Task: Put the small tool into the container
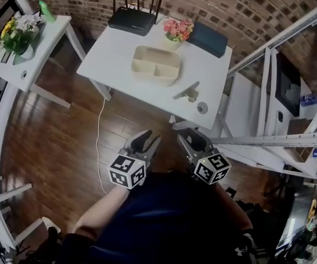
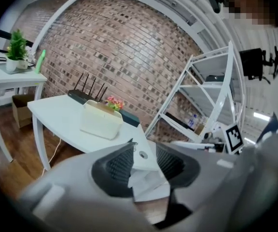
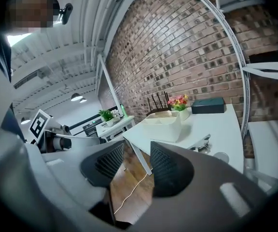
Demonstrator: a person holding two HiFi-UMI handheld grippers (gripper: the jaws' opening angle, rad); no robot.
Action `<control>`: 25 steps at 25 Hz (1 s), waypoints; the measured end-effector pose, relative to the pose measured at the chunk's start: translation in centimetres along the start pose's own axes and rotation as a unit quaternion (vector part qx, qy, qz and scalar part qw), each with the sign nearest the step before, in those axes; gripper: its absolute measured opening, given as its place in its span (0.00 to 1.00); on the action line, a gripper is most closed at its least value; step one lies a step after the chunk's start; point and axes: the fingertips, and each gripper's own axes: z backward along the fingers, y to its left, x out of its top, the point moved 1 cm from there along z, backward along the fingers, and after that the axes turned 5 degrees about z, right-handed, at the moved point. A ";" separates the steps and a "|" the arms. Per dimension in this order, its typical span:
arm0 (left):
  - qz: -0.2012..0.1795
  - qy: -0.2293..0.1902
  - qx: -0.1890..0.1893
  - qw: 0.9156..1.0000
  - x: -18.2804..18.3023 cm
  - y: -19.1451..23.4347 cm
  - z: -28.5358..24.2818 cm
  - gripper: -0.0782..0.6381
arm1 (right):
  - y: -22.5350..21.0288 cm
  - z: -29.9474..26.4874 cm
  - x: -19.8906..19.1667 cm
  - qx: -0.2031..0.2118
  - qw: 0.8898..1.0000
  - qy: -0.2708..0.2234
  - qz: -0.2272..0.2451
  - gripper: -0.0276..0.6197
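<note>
Both grippers hang low, close to the person's body and well apart from the white table (image 1: 114, 59), which suggests the reach has not begun. The left gripper (image 1: 147, 139) and right gripper (image 1: 195, 138) each hold their dark ribbed pads wide, with only floor and table edge showing between them, so neither grips anything. The small tool (image 1: 187, 91), a slim greyish piece that looks like metal, lies flat near the table's front right, close to a small round disc (image 1: 202, 108). The container (image 1: 153, 77), a pale beige tray with rounded corners and divided compartments, sits mid-table near the tool, open side up.
</note>
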 end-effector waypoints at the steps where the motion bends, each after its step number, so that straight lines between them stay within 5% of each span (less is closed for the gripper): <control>1: 0.003 0.001 0.001 1.000 0.2 0.8 0.2 0.33 | 0.0 -0.7 0.1 -0.005 1.000 0.004 -0.006 0.35; 4: 0.016 -0.001 0.008 1.000 0.8 2.8 0.9 0.35 | -0.4 -2.5 0.4 -0.018 0.999 0.014 -0.029 0.45; 15: 0.030 -0.014 0.053 0.998 2.5 6.3 0.7 0.35 | -8.0 -7.2 0.4 -0.044 0.988 0.009 -0.148 0.42; 21: 0.020 -0.036 0.094 0.995 4.7 5.8 -0.4 0.31 | -17.6 -8.2 -4.0 -0.085 0.950 0.019 -0.299 0.40; 25: 0.004 -0.033 0.110 0.993 5.5 5.2 -1.5 0.30 | -22.7 -9.2 -7.7 -0.113 0.908 0.024 -0.402 0.40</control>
